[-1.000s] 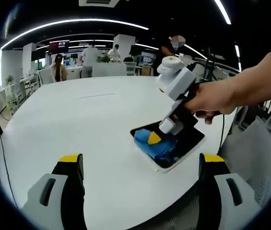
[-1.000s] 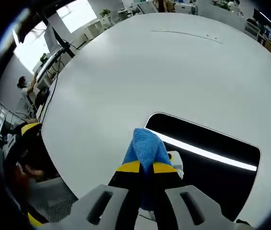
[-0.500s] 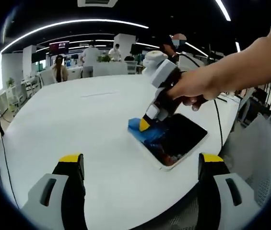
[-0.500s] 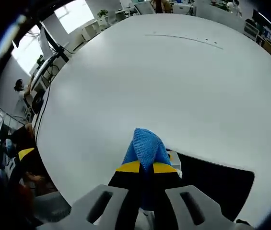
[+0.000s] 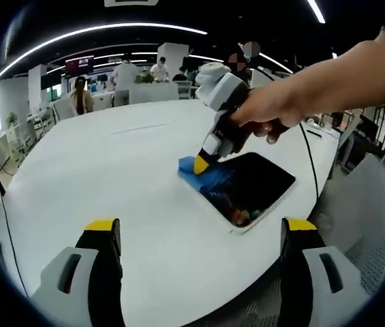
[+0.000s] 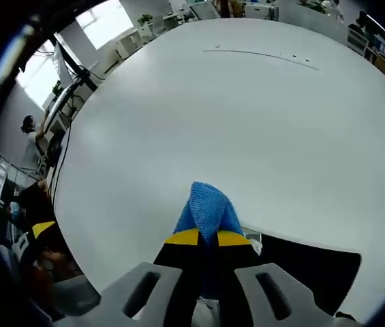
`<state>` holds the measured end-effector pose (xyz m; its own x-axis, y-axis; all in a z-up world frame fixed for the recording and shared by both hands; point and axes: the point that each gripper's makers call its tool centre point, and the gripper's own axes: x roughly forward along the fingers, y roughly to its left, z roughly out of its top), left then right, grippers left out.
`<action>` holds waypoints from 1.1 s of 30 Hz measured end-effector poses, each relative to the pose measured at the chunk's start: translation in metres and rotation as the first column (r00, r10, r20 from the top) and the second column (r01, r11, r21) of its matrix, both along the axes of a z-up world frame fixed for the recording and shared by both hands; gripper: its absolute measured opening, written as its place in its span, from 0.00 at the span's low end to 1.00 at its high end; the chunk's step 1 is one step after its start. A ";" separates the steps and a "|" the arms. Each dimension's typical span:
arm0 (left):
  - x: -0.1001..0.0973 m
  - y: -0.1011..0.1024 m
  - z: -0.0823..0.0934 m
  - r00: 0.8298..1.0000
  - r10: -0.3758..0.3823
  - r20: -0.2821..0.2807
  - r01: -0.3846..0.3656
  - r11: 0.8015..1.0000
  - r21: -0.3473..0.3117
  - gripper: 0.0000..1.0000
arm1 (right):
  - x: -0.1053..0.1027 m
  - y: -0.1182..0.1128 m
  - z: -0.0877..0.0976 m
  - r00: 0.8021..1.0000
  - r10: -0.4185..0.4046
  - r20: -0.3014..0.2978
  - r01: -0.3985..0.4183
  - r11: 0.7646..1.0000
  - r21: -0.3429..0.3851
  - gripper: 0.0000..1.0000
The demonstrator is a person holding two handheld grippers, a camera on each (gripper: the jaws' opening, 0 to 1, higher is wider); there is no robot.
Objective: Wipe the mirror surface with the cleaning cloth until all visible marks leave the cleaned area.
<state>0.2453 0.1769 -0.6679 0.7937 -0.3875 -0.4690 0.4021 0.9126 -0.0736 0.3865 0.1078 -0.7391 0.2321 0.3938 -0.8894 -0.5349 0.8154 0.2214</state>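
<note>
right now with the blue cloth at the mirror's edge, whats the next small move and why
Probably draw the right gripper back across the dark rectangular mirror toward its far end. Its jaws are shut on the blue microfibre cloth, which sits at the mirror's near corner, partly over the white table. Most of the glass lies uncovered beyond it, so that is where wiping seems due.

Bright ceiling strip lights, sharp centre, fisheye-warped edges

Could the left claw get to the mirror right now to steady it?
Probably yes. The left claw is open and empty, with bare white table between it and the mirror. The right claw and blue cloth occupy the far corner only.
</note>
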 end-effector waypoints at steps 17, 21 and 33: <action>0.002 0.006 -0.002 1.000 0.008 0.010 -0.009 1.000 0.027 0.95 | -0.005 -0.001 0.006 0.999 -0.031 -0.038 0.033 0.999 0.043 0.01; 0.003 0.007 0.000 1.000 0.019 0.018 -0.019 1.000 0.022 0.97 | -0.001 0.000 0.004 0.999 -0.030 -0.035 0.031 0.999 0.028 0.01; 0.004 0.011 0.002 0.999 0.044 0.021 -0.044 0.999 0.018 0.98 | -0.008 -0.002 0.009 1.000 -0.024 -0.004 0.024 0.999 0.031 0.01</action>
